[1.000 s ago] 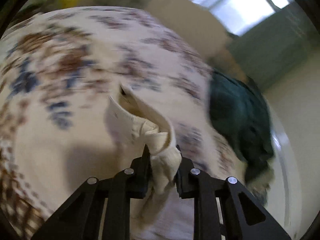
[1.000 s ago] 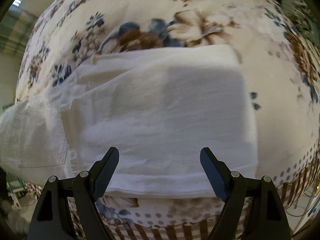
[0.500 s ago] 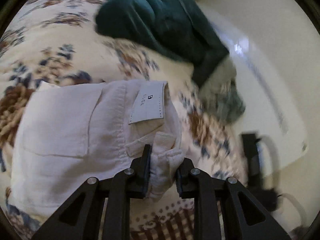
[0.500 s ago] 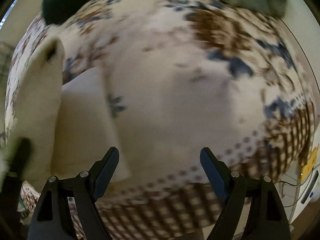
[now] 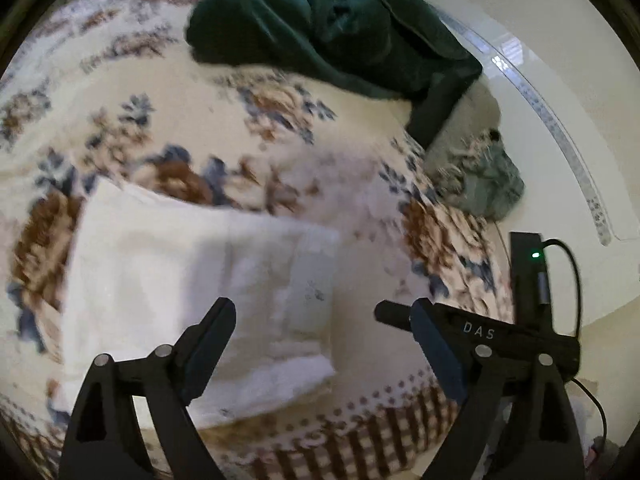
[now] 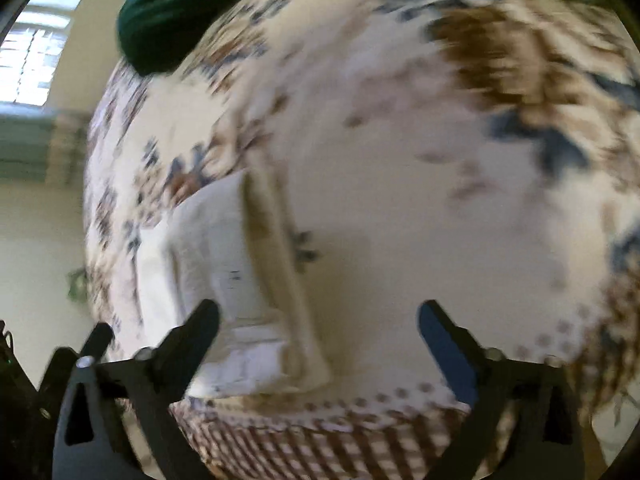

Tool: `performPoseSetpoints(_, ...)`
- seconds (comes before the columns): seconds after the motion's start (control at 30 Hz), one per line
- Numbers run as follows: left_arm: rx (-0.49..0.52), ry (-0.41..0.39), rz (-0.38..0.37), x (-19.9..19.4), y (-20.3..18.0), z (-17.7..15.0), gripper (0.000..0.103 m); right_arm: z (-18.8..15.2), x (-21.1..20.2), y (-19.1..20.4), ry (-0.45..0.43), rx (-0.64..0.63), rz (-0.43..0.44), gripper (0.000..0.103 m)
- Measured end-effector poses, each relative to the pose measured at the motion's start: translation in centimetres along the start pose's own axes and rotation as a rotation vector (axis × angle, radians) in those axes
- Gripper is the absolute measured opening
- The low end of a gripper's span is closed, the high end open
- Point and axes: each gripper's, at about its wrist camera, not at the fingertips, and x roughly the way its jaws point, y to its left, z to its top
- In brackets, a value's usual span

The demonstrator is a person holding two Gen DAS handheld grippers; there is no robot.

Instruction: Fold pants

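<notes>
The white pants (image 5: 192,280) lie folded into a flat rectangle on the floral bedspread (image 5: 192,120), near its front edge. My left gripper (image 5: 320,320) is open and empty, just above the folded pile's right edge. The pants also show in the right wrist view (image 6: 224,272), at the left. My right gripper (image 6: 318,320) is open and empty, to the right of the pile over bare bedspread (image 6: 420,200). The other gripper's body (image 5: 480,332) shows at the right of the left wrist view.
A dark green garment (image 5: 332,24) lies heaped at the far side of the bed, with a grey-green cloth (image 5: 480,176) beside it at the right edge. The checked border (image 6: 320,440) marks the bed's front edge. A window (image 6: 32,64) is at far left.
My left gripper has opened and let go of the pants' waistband; the pants now lie folded flat. My right gripper has swung further right, away from the pile.
</notes>
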Motion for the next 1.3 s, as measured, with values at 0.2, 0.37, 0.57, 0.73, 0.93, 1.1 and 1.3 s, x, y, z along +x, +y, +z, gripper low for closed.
performPoseSetpoints(0.2, -0.131, 0.041, 0.156, 0.4, 8.4, 0.9, 0.090, 1.7, 6.9, 2.9, 0.111, -0.012, 0.105, 0.084)
performPoseSetpoints(0.37, -0.257, 0.057, 0.288, 0.1, 16.3, 0.4, 0.090, 1.4, 6.9, 6.1, -0.011, -0.072, 0.013, 0.010)
performPoseSetpoints(0.57, -0.288, 0.048, 0.327, -0.9, 19.5, 0.9, 0.090, 0.6, 1.5, 7.4, -0.124, -0.098, -0.048, 0.010)
performPoseSetpoints(0.73, -0.314, 0.033, 0.277, 0.3, 19.9, 3.3, 0.090, 2.3, -1.5, 3.4, -0.153, -0.047, -0.130, 0.010)
performPoseSetpoints(0.93, -0.366, 0.120, 0.125, 6.7, 19.9, 6.3, 0.090, 4.2, 2.0, 0.5, -0.011, -0.071, -0.192, 0.024)
performPoseSetpoints(1.1, -0.419, 0.217, 0.021, 13.7, 21.4, 7.2, 0.053, 4.5, 3.6, -1.2, 0.011, -0.004, -0.205, 0.048)
performPoseSetpoints(1.3, -0.441, 0.216, -0.055, 14.2, 23.3, 7.6, 0.034, 3.9, 3.2, -2.4, -0.013, 0.031, -0.176, 0.066)
